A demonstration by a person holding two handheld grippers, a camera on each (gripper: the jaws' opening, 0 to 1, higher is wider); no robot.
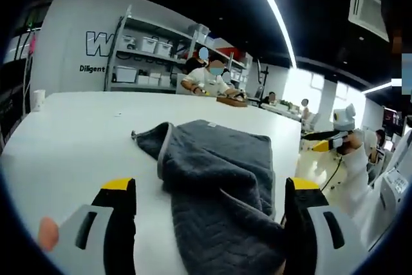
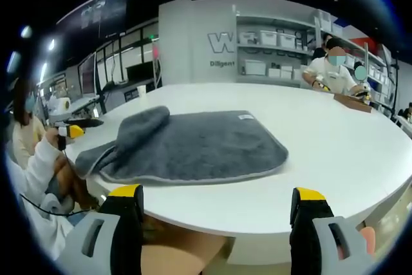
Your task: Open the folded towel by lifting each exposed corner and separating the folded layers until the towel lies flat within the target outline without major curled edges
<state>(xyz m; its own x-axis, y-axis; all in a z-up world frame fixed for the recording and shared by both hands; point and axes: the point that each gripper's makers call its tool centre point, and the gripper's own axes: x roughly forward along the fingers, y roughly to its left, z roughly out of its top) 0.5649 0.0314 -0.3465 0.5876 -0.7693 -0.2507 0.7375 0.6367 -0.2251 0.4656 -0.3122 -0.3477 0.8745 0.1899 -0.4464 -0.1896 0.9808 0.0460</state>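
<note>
In the left gripper view the near end of the towel [image 1: 219, 185] runs off the bottom edge between the jaws of the left hand-held gripper [image 1: 209, 198], and its right side hides part of the right jaw, so whether cloth is pinched cannot be told. In the right gripper view the towel's [image 2: 193, 143] left end droops over the desk [image 2: 335, 152] edge, its underside and folded layers hidden. The small label [image 2: 245, 117] on it is too small to read, and the wall lettering [image 2: 222, 43] is cut off by shelving [image 2: 277, 49].
</note>
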